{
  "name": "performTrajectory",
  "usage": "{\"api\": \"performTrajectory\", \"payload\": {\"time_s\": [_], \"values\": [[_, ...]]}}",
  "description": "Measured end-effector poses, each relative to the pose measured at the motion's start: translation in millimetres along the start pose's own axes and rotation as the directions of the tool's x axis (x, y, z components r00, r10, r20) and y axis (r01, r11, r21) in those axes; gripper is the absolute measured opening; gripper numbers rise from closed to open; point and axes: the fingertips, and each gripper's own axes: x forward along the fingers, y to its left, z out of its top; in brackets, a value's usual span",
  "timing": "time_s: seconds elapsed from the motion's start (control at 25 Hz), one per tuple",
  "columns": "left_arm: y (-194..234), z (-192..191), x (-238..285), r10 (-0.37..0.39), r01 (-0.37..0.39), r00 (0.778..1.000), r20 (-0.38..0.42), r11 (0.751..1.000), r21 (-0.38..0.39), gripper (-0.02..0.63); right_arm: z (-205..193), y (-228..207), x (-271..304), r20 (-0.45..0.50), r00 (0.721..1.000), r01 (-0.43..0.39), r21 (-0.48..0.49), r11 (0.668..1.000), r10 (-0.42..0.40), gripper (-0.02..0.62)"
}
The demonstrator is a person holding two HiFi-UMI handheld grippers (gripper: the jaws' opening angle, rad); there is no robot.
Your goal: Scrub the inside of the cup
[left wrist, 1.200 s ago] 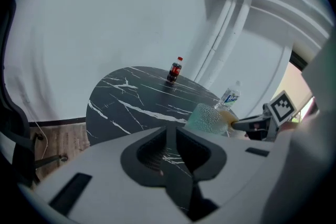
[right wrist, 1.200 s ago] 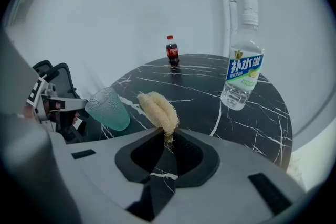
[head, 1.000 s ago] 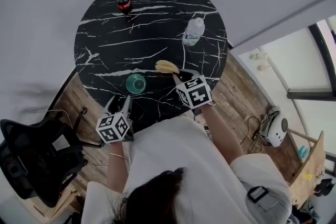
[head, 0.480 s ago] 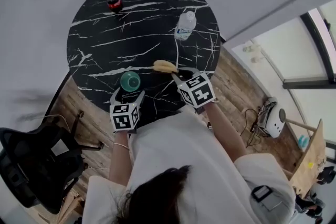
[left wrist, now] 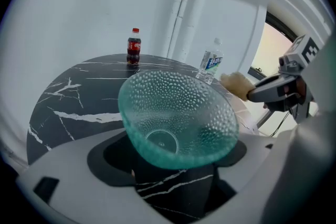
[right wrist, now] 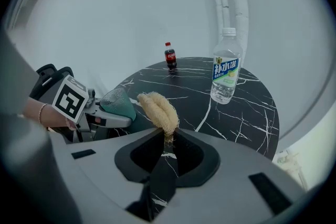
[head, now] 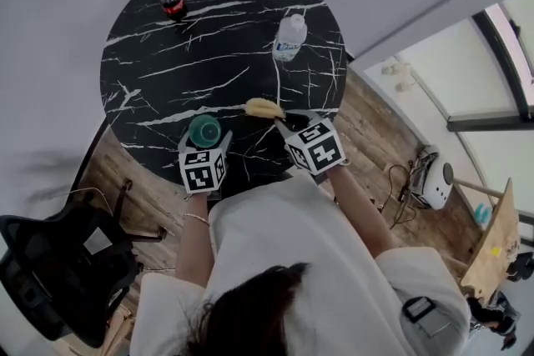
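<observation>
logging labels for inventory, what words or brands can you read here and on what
"补水啦", as best it reads, on the water bottle label; the smaller print below it is too blurred.
The cola bottle has a red label, script too small to read.
The marker cubes carry black-and-white square patterns, no words.
The green cup and loofah scrubber bear no print.

Bench (head: 225,54): round, black top with white marble veining, standing on a wood-plank floor (head: 375,137). Three items rest directly on it: a red-capped cola bottle (head: 173,2), upright near the far-left edge; a clear, labelled water bottle (head: 289,38), upright toward the far right and well apart from the cola bottle; and a green dimpled glass cup (head: 204,130), mouth up, close to the near edge on the person's left side. The cup stands well apart from both bottles, with the veined top showing between them.
</observation>
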Motion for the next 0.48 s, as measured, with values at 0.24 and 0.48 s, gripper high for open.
{"api": "performTrajectory", "payload": {"time_s": [0.24,0.48], "values": [[8.6,6.8,13.1,0.063,-0.063,0.998,0.007,0.998,-0.024,0.390,4.7,0.0,0.7,-0.001,1.000,-0.002,-0.006,1.000,0.002,0.069],[8.1,13.4,16.4,0.050,-0.050,0.998,0.022,0.999,0.004,0.371,6.1,-0.9,2.4,-0.010,1.000,-0.005,-0.015,1.000,0.005,0.069]]}}
